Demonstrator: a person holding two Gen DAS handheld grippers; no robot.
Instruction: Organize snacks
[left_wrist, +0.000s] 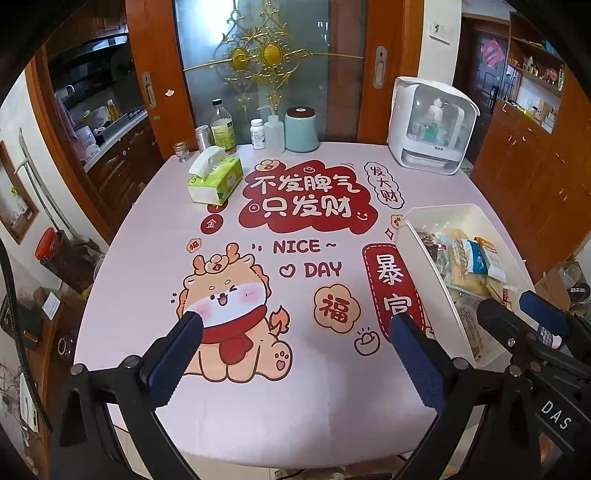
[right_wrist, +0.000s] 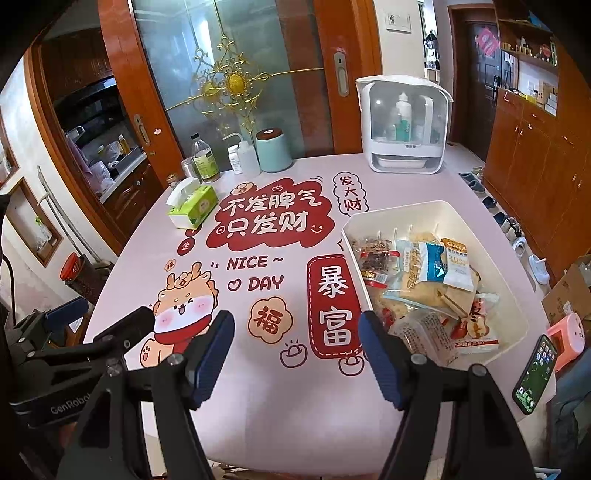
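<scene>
Both grippers spread wide, nothing held: left gripper (left_wrist: 295, 354) over the bare printed counter (left_wrist: 314, 398), right gripper (right_wrist: 297, 354) just left of the bin (right_wrist: 424, 208). Snacks (right_wrist: 424, 280) heaped inside that bin, ahead and right of the right fingers (right_wrist: 380, 365); none seen loose on the counter. Fits 2 readings: packets already gathered in, or a jumble awaiting sorting. For any grasp there: approach from above, pinch 1 packet by a flat edge, keep fingers clear of the bin wall, lift slowly so crinkly neighbours stay put. Phone (right_wrist: 535, 373) right of the fingers, at the counter edge, worth avoiding.
</scene>
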